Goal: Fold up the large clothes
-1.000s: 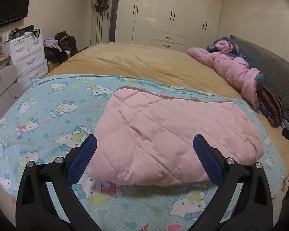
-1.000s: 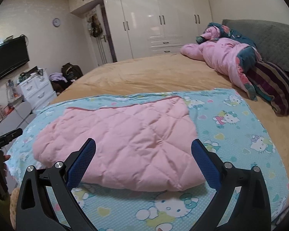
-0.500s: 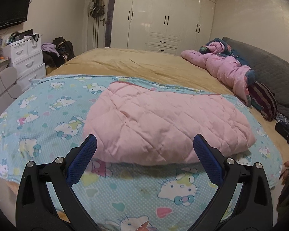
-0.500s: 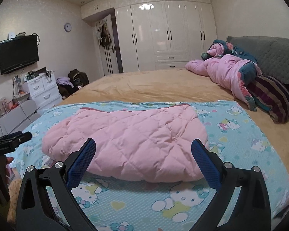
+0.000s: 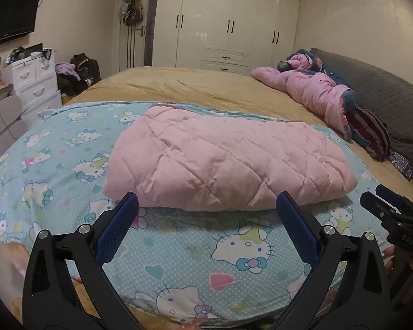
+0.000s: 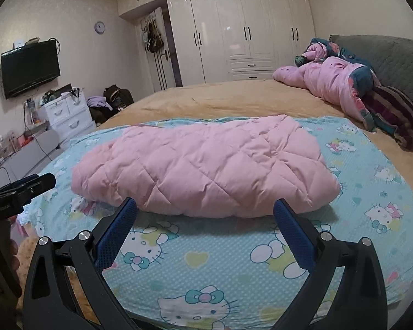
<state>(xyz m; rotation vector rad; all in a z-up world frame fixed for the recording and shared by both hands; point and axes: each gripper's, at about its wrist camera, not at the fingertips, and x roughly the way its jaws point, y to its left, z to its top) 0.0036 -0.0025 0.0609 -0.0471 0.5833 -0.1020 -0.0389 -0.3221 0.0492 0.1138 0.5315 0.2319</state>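
A pink quilted garment (image 5: 223,162) lies folded into a thick flat bundle on a light-blue cartoon-cat sheet (image 5: 234,247) on the bed; it also shows in the right wrist view (image 6: 206,165). My left gripper (image 5: 206,206) is open and empty, held back from the bundle's near edge. My right gripper (image 6: 205,209) is open and empty, also short of the near edge. The right gripper's tip shows at the right edge of the left wrist view (image 5: 382,206); the left gripper shows at the left of the right wrist view (image 6: 27,187).
A tan bedspread (image 5: 184,85) covers the rest of the bed. A crumpled pink duvet (image 5: 314,90) and a striped cloth (image 5: 371,134) lie by the grey headboard (image 5: 385,96). White drawers (image 5: 33,82), a wall TV (image 6: 30,68) and wardrobes (image 5: 228,24) stand beyond.
Both grippers have pulled back and dropped lower, away from the folded pink garment. More of the cartoon sheet shows in front of them. The garment has not moved.
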